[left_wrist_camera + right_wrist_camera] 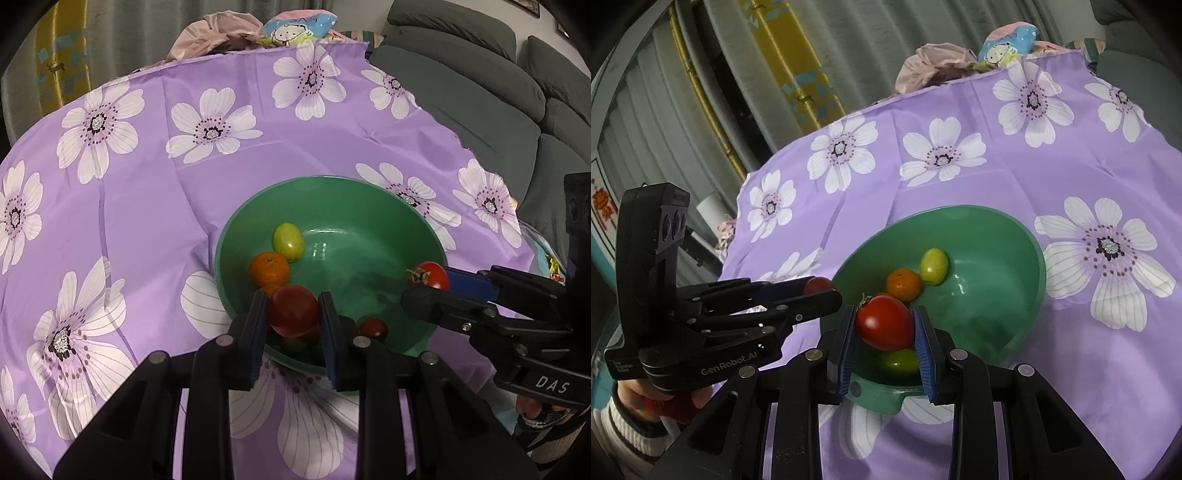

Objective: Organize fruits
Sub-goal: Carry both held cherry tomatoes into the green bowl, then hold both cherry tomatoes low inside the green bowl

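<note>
A green bowl [369, 206] [1027, 266] sits on the purple flowered cloth. Inside lie a yellow-green fruit [288, 242] [933, 266], an orange [268, 269] [903, 284], a small red fruit [373, 328] and a green fruit [901, 360] low at the near wall. My left gripper [293, 314] is shut on a dark red tomato [293, 310] above the bowl's near rim; it also shows in the right wrist view [818, 290]. My right gripper [885, 325] is shut on a red tomato [884, 323] over the bowl; it also shows in the left wrist view [430, 282].
The purple cloth [184, 206] covers the table. A grey sofa [498, 92] stands to the right. Crumpled pink cloth [218, 33] and a cartoon-print cushion [295, 29] lie at the far edge. Curtains [757, 92] hang behind.
</note>
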Demonstrator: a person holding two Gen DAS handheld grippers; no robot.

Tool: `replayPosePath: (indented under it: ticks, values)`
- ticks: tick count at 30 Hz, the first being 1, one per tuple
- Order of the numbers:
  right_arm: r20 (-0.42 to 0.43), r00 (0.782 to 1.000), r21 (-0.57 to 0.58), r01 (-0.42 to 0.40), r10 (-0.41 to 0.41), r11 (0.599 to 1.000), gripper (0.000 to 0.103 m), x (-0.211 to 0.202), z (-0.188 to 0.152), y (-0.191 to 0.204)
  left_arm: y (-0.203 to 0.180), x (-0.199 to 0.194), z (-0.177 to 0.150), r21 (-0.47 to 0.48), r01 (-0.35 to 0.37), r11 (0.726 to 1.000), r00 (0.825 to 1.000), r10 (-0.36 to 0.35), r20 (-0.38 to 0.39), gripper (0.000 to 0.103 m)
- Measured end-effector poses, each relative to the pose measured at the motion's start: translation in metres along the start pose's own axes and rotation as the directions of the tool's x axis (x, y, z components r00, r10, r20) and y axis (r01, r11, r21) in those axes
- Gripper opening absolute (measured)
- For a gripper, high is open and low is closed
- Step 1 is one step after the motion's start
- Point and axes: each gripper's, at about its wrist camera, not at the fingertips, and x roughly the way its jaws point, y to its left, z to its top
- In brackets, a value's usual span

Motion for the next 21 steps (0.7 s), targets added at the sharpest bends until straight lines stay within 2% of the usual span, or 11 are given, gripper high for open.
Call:
replayPosePath:
  ticks: [21]
  values:
    - [-0.012, 1.0, -0.033, 0.023, -0.023, 0.999, 0.032, 0.01, 0.005, -0.008, -0.003, 0.024, 0.003, 0.018, -0.019, 1.0, 0.999, 0.02, -0.043, 0.027]
